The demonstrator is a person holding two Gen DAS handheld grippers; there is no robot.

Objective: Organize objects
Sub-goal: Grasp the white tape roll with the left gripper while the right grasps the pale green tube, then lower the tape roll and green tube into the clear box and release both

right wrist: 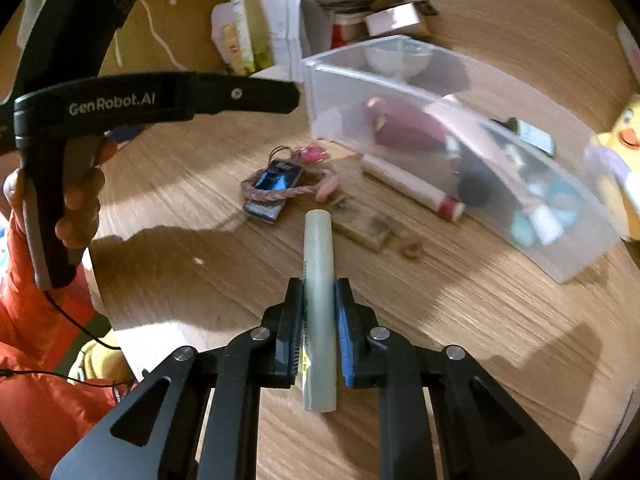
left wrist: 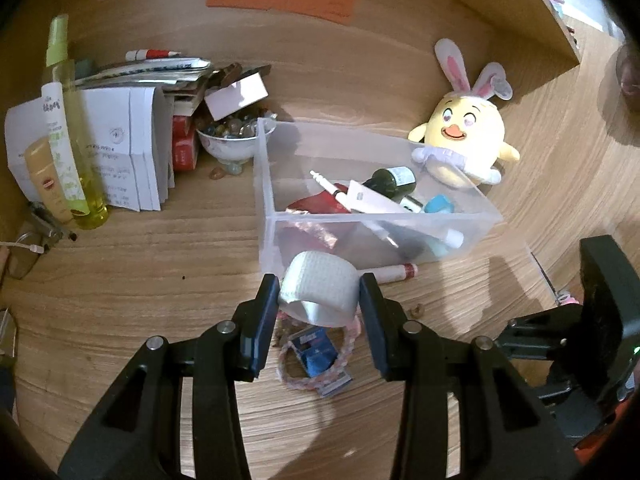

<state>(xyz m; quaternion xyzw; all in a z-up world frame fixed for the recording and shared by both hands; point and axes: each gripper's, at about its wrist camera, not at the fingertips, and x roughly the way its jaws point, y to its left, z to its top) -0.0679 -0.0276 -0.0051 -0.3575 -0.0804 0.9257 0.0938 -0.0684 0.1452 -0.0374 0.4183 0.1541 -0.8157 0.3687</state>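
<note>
I am working over the wood-grain tabletop (left wrist: 160, 248), and the clear rectangular plastic bin (left wrist: 268, 184) is sitting toward its middle because it is serving as my collecting place: a dark green bottle (left wrist: 390, 182), a red foil pouch (left wrist: 316, 205) and a few tubes are already lying inside it. Behind the bin, toward the far edge, a yellow plush chick with rabbit ears (left wrist: 464, 132) is standing just beside the bin's back wall, not in it.

My left gripper (left wrist: 319, 292) is holding a wide roll of white gauze tape (left wrist: 320, 280), its jaws clamped on the roll's two sides, lifted just short of the bin's near wall; I judge it is going in next.

My right gripper (right wrist: 319, 312) is gripping a pale, translucent cylindrical tube (right wrist: 318, 300) lengthwise, jaws pressed together on it, nearer the front edge.

Loose on the tabletop in front of the bin, a blue card looped with a pink braided cord (right wrist: 276, 184) and a white stick with a red band (right wrist: 412, 190) are waiting, the stick touching the bin's wall.
</note>
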